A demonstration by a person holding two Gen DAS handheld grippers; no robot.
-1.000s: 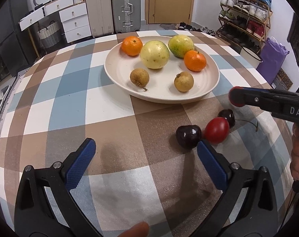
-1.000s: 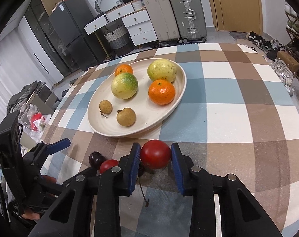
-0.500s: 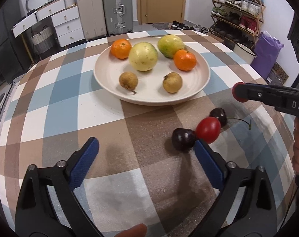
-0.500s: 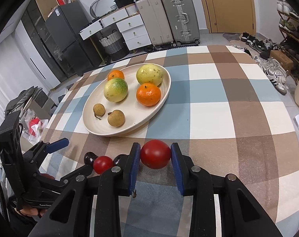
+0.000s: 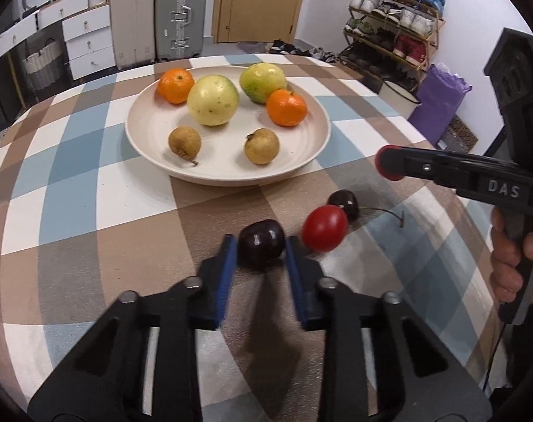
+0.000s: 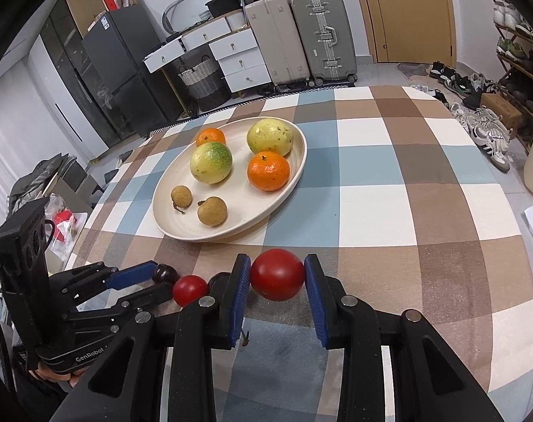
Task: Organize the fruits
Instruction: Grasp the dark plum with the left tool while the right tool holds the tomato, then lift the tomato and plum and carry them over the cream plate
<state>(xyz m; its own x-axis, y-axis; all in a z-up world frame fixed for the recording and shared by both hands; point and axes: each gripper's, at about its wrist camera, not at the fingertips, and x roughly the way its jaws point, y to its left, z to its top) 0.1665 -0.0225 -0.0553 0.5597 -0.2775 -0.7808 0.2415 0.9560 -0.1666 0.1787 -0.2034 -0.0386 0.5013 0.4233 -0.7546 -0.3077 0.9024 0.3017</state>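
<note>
Checked tablecloth [image 5: 90, 211] fills frame, plate [image 5: 312, 147] upper centre. My left gripper [image 5: 261, 246] just closed on dark cherry [image 5: 261, 243], lower centre; right gripper [image 6: 277, 276] clamps red tomato [image 6: 277, 274]. Risk: cherry squirts out, knocks neighbouring small tomato [image 5: 324, 228] rolling.

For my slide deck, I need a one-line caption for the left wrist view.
Left tongs pinch a dark cherry beside a small tomato, plate of fruit ahead.
</note>
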